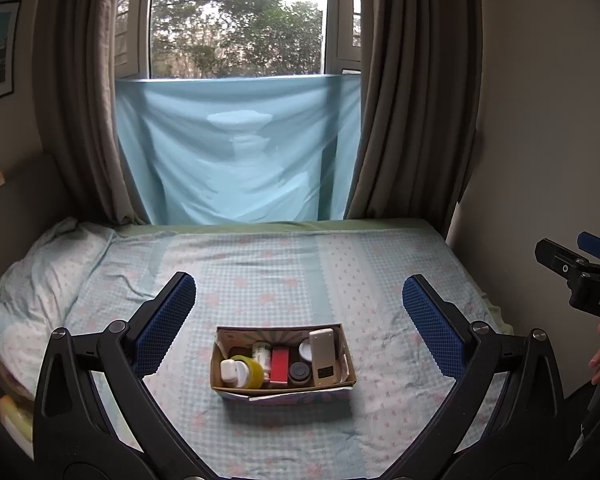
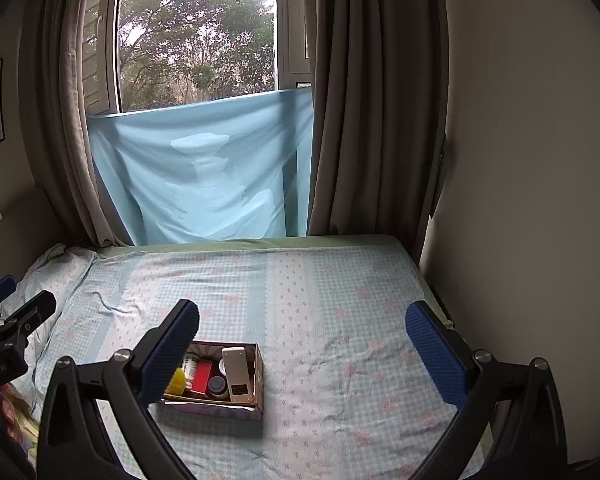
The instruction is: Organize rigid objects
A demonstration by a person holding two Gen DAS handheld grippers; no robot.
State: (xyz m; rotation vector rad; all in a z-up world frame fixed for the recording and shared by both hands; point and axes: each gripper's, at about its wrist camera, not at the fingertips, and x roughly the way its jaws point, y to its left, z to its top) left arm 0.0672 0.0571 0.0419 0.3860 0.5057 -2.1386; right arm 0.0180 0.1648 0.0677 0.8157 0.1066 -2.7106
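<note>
Left wrist: one box (image 1: 283, 390) (seven items inside), left gripper (image 1: 299, 294) and right gripper (image 2: 302, 320) wide, empty.

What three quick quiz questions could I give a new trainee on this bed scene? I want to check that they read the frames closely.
1. True or false: both the left gripper and the right gripper are open and hold nothing.
2. Which item leans against the right end of the cardboard box? A) red box B) white remote C) yellow tape roll
3. Fill in: the cardboard box stands on the ____.

Key: 1 true; 2 B; 3 bed.
</note>
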